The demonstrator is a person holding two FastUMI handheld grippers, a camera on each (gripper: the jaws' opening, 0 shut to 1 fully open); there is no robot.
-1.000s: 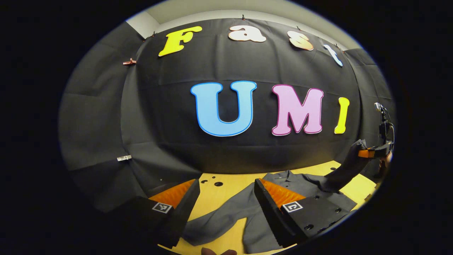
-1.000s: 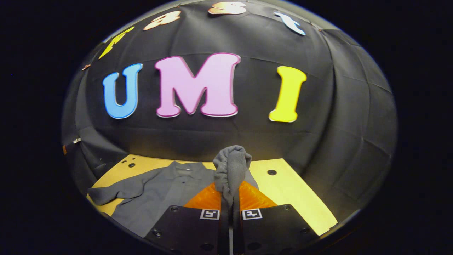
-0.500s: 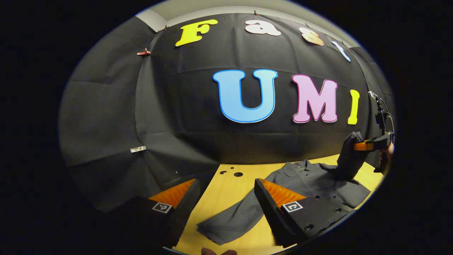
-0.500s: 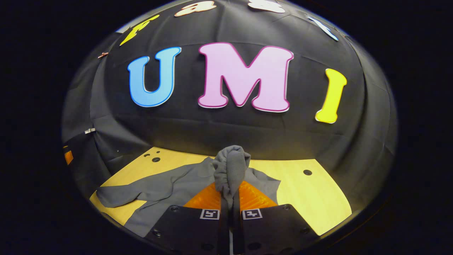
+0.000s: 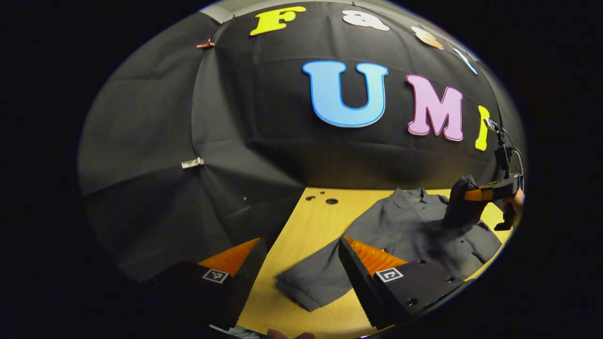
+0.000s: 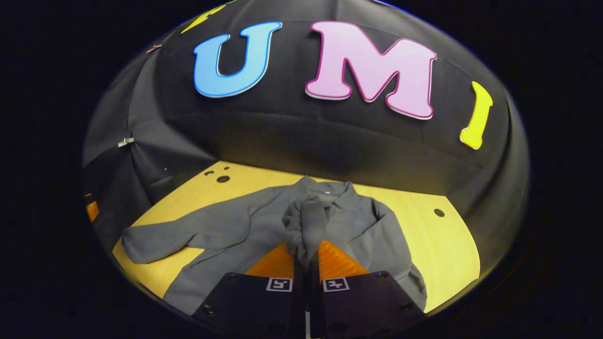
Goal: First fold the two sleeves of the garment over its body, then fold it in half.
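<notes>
A black cloth wall backs a light wooden table (image 6: 438, 245) with small holes (image 5: 331, 201) near its far edge. The grey garment (image 6: 235, 235) lies face up on this table, collar (image 6: 325, 188) toward the wall; all positions below are given relative to the collar. The right gripper (image 6: 305, 256) is clamped, both fingers pressing on the bunched end of the right sleeve (image 6: 304, 221), which is held raised over the garment body just in front of the collar (in the left gripper view the same gripper (image 5: 473, 194) shows beside the collar with dark cloth hanging from it). The left gripper (image 5: 301, 263) stands wide apart and holds nothing; it hangs above the left sleeve (image 5: 315, 282), which lies stretched flat on the table, well out to the side of the collar and away from it. Progress assessment: the first sleeve fold appears under way but not set down; the left sleeve is unfolded; the fold in half has not begun. The remaining work is judged to be release of the right sleeve onto the body, the left sleeve fold, then the halving.
</notes>
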